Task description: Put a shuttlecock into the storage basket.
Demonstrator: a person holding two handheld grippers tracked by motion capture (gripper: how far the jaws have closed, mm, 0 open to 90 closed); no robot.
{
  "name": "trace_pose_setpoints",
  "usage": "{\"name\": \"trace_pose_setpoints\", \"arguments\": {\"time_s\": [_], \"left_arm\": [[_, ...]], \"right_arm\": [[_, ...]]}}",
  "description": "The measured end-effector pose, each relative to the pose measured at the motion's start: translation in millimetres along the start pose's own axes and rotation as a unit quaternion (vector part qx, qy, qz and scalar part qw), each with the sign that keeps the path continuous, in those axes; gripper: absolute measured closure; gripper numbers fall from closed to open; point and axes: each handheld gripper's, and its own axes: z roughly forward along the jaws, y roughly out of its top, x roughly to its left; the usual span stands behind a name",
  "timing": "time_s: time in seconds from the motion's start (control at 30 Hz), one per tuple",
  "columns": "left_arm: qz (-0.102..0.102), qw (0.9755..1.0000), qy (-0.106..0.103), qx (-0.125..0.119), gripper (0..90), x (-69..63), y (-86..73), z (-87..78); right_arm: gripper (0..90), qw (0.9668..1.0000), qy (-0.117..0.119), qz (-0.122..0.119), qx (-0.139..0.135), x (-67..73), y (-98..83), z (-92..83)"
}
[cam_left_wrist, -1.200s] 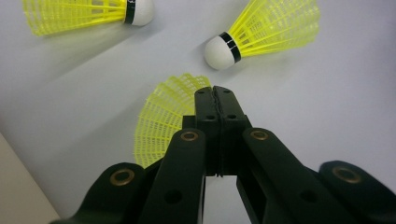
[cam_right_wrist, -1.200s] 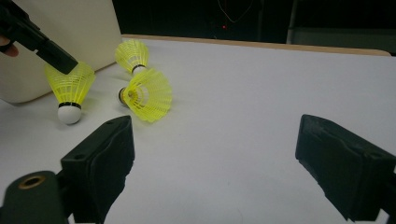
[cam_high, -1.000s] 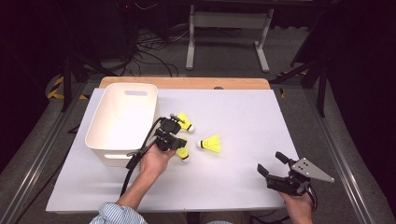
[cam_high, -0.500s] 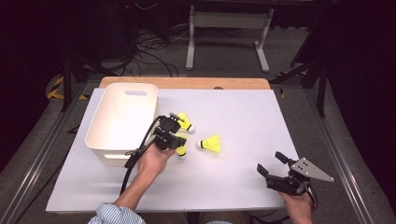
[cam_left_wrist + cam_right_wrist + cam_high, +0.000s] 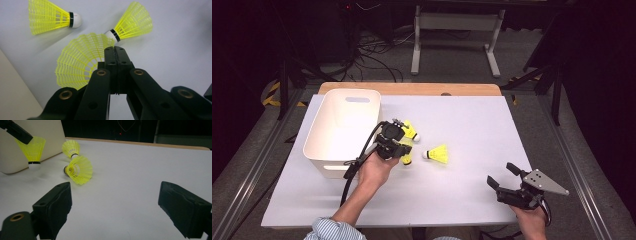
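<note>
high: left gripper (image 5: 404,145) beside white plastic bin (image 5: 343,131), clamped on yellow mesh plastic shuttlecock (image 5: 407,156), likely for drop-in; two more loose just right, table beyond bare | left gripper view: jaws pinch skirt rim (image 5: 82,62) | right gripper view: right gripper (image 5: 113,207) agape, empty, parked near front edge

White table (image 5: 472,200): bin (image 5: 343,131), two shuttlecocks (image 5: 438,153).

Yellow shuttlecocks (image 5: 439,153), white bin (image 5: 343,131)
</note>
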Motion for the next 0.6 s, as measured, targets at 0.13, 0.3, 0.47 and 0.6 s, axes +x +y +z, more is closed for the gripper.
{"name": "trace_pose_setpoints", "arguments": {"time_s": [0.13,0.3,0.47,0.6], "left_arm": [[0.002,1.0,0.001,-0.003,90.0,-1.1,1.6,-2.2],[0.006,1.0,0.002,-0.004,90.0,-2.0,3.9,-4.9],[0.008,0.9999,0.001,-0.008,90.0,-3.1,5.8,-10.0],[0.01,0.9999,-0.001,-0.013,90.0,-3.4,7.5,-14.5]], "right_arm": [[12.3,1.0,0.0,-0.001,0.001,0.1,0.0,0.0],[12.3,1.0,-0.001,0.0,0.0,0.0,0.1,-0.5],[12.3,1.0,0.0,-0.002,0.0,0.1,0.1,-0.2],[12.3,1.0,-0.001,-0.002,0.001,0.0,0.1,0.2]]}}
